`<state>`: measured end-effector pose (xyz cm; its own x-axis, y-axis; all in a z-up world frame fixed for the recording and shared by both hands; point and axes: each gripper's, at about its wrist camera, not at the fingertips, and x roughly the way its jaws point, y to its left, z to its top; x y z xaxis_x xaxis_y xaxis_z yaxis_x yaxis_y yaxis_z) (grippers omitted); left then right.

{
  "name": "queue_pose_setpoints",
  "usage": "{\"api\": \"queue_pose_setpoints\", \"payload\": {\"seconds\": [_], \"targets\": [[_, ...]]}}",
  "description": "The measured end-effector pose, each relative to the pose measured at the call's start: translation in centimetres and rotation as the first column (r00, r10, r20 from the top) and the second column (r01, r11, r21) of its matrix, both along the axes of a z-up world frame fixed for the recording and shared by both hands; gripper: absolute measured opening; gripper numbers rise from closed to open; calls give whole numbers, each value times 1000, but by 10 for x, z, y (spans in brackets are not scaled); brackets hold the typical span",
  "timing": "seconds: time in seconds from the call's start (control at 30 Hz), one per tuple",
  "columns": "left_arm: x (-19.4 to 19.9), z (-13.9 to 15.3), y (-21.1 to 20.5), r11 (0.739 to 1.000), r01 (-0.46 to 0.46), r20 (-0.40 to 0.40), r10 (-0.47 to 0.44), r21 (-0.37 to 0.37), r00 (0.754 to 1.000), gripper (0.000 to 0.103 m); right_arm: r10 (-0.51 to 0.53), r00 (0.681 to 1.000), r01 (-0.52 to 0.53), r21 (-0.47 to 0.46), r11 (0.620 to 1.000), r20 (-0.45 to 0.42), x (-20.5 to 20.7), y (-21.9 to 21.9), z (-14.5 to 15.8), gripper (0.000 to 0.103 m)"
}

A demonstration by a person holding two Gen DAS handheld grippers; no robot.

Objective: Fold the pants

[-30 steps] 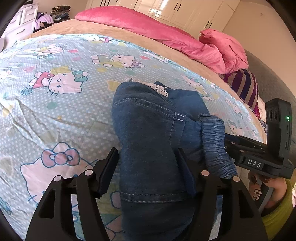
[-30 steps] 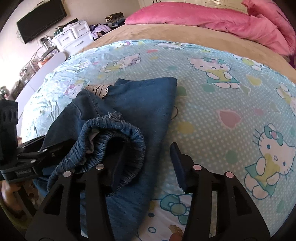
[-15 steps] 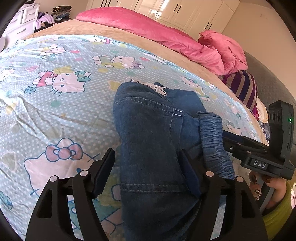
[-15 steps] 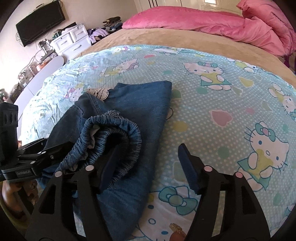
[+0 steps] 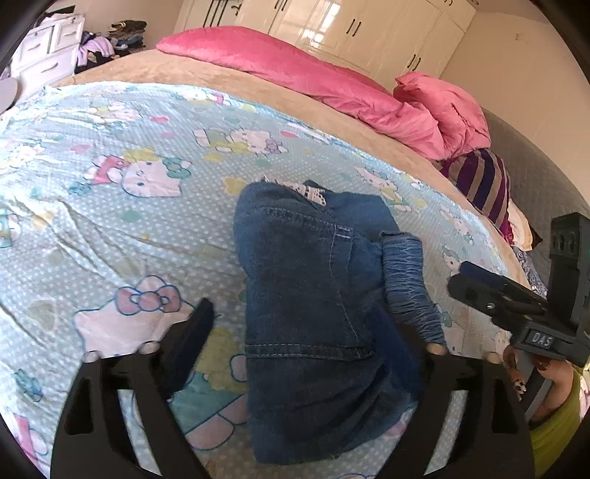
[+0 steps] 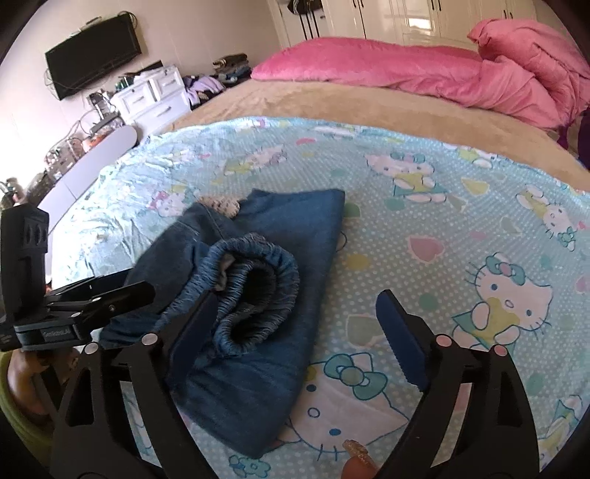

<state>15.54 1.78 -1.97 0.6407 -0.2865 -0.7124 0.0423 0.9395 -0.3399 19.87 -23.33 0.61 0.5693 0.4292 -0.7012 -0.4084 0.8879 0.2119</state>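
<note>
Pants [image 5: 313,294] lie folded on the bedsheet [image 5: 110,206]; left gripper [image 5: 306,331] and right gripper [image 6: 295,324], jaws just widened, straddle them, gripping nothing.

Bright daylight throughout, with glare on the glossy wardrobe doors [image 5: 368,33]. Strong fisheye bending and dark vignetted corners. Slight motion blur on near gripper fingers [image 5: 191,339].

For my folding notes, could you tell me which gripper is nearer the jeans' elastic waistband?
Right. The right gripper has one finger right against the elastic waistband, jaws open. The left gripper straddles the jeans beside the waistband, also open.
</note>
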Motion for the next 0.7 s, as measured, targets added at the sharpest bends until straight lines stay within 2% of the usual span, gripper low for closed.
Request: {"api": "queue_pose_setpoints", "payload": {"seconds": [0.07, 0.13, 0.23, 0.43, 0.7], "targets": [[-5, 5, 1, 1000, 0, 11, 0, -1, 1000, 91, -6, 1000, 6, 13, 1000, 27, -7, -3, 8, 88], [-11, 11, 2, 1000, -6, 23, 5, 11, 1000, 97, -12, 999, 11, 25, 1000, 50, -14, -6, 17, 91], [-20, 21, 2, 1000, -8, 41, 7, 24, 999, 98, -16, 997, 14, 32, 999, 77, -23, -8, 28, 94], [-42, 36, 3, 998, -22, 64, 19, 56, 998, 98, -20, 990, 16, 29, 999, 142, -50, -13, 51, 94], [-80, 57, 0, 994, -38, 106, 27, 107, 994, 98, -23, 983, 21, 15, 1000, 182, -85, -20, 66, 94]]}}
